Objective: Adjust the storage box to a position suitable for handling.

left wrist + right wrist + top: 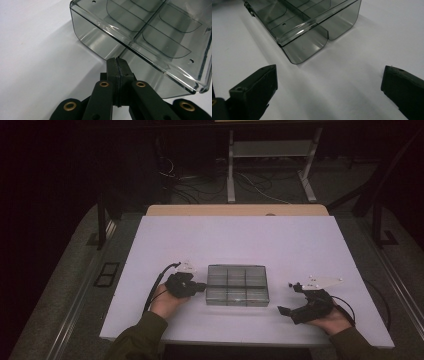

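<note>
A clear smoky plastic box [237,285] with several compartments lies in the middle of the white table [235,240]. My left gripper [204,286] is at its left side, jaws shut together with nothing between them, tips right at the box [140,32] wall. In the left gripper view the shut tips of my left gripper [117,62] touch or nearly touch that wall. My right gripper [283,310] rests to the right of the box, jaws open. In the right gripper view my right gripper [329,82] stands wide over bare table, a little short of the box [307,22] corner.
The white table top ends close to the person's forearms at the front. Beyond its far edge a wooden strip [235,210] shows, then dark floor with cables and a metal stand [270,165].
</note>
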`<state>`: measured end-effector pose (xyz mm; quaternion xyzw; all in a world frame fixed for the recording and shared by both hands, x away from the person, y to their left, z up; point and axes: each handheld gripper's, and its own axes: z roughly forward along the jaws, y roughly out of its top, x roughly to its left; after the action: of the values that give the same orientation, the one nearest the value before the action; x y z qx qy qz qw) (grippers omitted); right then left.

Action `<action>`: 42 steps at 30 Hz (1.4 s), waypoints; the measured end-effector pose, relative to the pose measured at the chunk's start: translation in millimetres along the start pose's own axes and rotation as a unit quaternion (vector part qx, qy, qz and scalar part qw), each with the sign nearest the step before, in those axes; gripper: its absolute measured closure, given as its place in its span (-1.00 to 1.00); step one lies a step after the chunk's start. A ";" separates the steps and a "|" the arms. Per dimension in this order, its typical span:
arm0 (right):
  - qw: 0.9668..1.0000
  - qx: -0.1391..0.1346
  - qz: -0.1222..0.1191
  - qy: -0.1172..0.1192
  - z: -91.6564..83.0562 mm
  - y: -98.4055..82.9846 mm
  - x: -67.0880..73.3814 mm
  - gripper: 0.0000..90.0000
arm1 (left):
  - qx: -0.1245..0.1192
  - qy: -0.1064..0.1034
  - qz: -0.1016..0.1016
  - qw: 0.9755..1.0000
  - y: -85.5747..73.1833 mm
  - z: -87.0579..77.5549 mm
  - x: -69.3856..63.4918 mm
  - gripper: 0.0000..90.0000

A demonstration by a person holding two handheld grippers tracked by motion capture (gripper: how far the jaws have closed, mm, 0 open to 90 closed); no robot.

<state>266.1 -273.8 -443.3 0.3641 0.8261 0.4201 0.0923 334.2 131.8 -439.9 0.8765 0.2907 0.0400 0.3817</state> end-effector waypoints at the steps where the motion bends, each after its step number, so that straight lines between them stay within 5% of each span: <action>1: 1.000 0.000 -0.001 0.000 0.0 0.0 0.0 -0.99 | 0.002 -0.002 0.002 1.000 1.0 1.0 -0.6 0.99; 18: 1.000 0.000 -0.003 0.002 -0.2 -0.3 0.3 -0.99 | -0.008 -0.007 0.012 1.000 10.5 13.5 -7.1 0.98; 31: 1.000 -0.002 -0.004 0.005 -0.7 -0.7 -0.2 -0.99 | -0.019 0.021 0.007 1.000 3.1 -4.4 -5.8 0.52; 42: 1.000 -0.001 -0.002 0.014 -3.9 -0.1 -0.7 -0.99 | -0.041 0.015 -0.006 0.999 -14.3 -30.0 -10.5 0.01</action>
<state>264.8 -276.7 -441.0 0.3568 0.8275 0.4257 0.0817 309.9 153.2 -426.9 0.8577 0.2999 0.0623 0.4129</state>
